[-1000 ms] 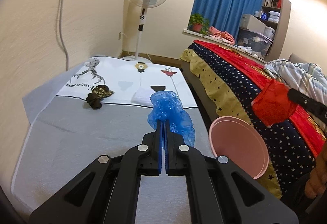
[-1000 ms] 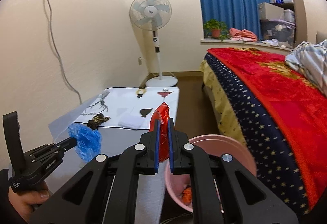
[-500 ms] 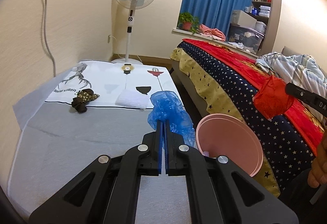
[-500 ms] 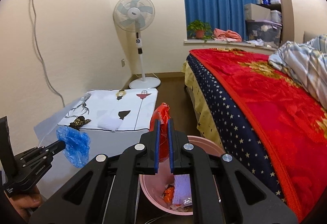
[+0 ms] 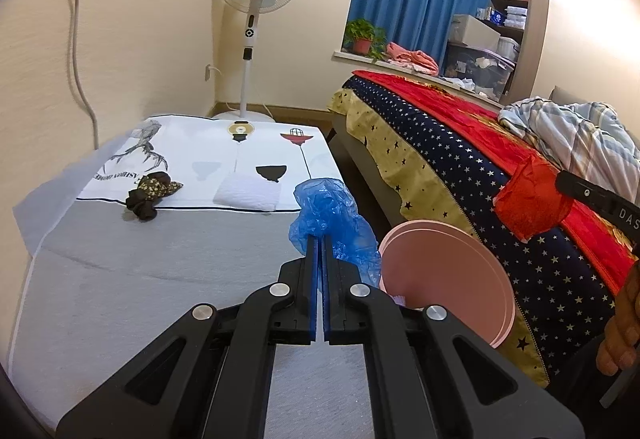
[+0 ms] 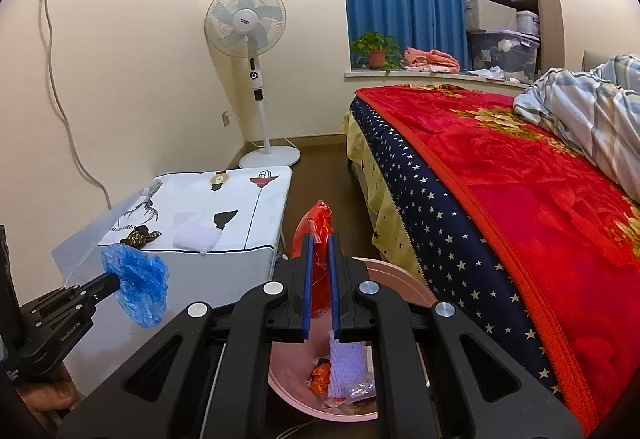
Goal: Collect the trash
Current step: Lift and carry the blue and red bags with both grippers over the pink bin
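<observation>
Blue plastic film, crumpled, 1 pc: blue bag (image 5: 334, 217), clamped in left gripper (image 5: 319, 239), jaws pressed together on it w/ no gap showing. It hangs over the table edge, just left of the bin rim in the left wrist view, not over the opening. Risk: if let go here it likely lands on the grey tablecloth (image 5: 120, 279) or floor, not in the bin; light film drifts.

Pink plastic bin (image 6: 404, 279), 1 pc, on floor btwn table and bed, already holds scraps. Risk: a gripper knocking the rim could tip it.

Red plastic bag (image 6: 316, 239), 1 pc, pinched in right gripper (image 6: 319, 247), jaws nearly together on the film, above the bin's near side. Risk: thin film may cling to the pads on release, or catch the rim and hang outside.

Still on table: dark cloth scrap (image 5: 150, 191), white pad (image 5: 248, 191); not yet collected.
</observation>
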The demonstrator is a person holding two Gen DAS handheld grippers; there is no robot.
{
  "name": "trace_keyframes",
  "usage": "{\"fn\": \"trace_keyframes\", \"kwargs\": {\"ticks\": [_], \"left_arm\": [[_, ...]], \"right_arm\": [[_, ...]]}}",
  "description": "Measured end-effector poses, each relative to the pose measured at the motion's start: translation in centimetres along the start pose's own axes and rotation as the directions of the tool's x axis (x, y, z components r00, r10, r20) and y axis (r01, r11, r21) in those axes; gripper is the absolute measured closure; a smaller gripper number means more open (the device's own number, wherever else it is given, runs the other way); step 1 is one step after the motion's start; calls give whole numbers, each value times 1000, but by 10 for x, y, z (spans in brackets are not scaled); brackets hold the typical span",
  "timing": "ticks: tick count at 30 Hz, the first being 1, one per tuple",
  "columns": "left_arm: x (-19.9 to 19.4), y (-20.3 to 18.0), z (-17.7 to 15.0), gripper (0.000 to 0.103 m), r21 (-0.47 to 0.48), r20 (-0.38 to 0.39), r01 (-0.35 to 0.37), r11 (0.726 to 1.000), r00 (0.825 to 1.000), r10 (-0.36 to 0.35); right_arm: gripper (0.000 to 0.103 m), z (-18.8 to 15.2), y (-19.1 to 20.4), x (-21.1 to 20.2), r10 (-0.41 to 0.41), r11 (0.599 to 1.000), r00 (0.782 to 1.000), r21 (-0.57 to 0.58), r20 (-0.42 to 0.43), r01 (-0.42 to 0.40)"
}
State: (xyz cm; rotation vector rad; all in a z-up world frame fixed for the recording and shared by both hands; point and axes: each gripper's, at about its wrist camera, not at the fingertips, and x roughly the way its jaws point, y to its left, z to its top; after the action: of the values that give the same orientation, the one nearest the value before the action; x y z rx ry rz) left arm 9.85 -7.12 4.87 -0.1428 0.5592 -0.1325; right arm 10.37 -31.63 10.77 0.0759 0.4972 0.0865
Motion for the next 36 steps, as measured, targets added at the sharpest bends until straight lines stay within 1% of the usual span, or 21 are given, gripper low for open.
{"fn": "trace_keyframes", "kwargs": {"ticks": [21, 30, 36], "left_arm": [[8, -12, -5, 102, 13, -12, 9, 1000, 1000, -9], [23, -26, -5, 102, 11, -25, 46, 999, 999, -45], [38, -46, -5, 102, 15, -39, 79, 997, 996, -78]], "right_arm": [[95, 0, -12, 1, -19, 999, 1000, 29, -4, 19], [95, -3, -27, 7, -64, 997, 998, 32, -21, 65], [95, -6, -38, 13, -96, 995, 995, 37, -37, 97]]}}
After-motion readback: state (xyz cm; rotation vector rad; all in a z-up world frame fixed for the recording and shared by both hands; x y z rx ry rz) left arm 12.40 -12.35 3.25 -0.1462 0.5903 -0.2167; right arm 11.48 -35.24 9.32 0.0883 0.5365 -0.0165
